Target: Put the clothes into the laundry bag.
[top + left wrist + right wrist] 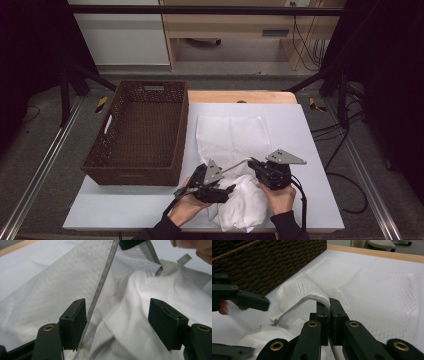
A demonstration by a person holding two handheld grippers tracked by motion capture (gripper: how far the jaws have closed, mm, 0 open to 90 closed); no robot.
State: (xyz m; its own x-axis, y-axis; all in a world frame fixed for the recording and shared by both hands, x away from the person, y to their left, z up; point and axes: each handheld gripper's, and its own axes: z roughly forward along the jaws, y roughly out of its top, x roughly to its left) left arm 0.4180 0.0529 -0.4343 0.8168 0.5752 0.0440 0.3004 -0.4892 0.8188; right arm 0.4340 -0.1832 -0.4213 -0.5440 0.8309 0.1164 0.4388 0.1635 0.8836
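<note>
At the near edge of the table (310, 200), I have a white mesh laundry bag (232, 135) lying flat in front of me and a bundle of white cloth (245, 202) at its mouth, just right of the brown wicker basket (135, 130). My right gripper (329, 305) is clamped tight on the bag's zippered rim (294, 307), lifting it so the opening stands up. My left gripper (117, 322) is spread wide with its jaws either side of the cloth, the taut rim running past the left jaw; it grasps nothing that I can see.

What worries me: the rim is a thin strip pinched near the jaw tips, so a sharp pull could slip it free and let the mouth collapse onto the cloth. If I close my left gripper where it is, I may catch the rim or the mesh together with the cloth and drag the bag along instead of feeding the cloth in. The cloth is bunched loosely, so a shallow grab could take one fold and leave the rest trailing outside. The mesh could also snag on a jaw corner.

I can read no brand, label or writing; a small pale tab (184, 259) near the zip end looks blank, though it is too blurred to be sure
</note>
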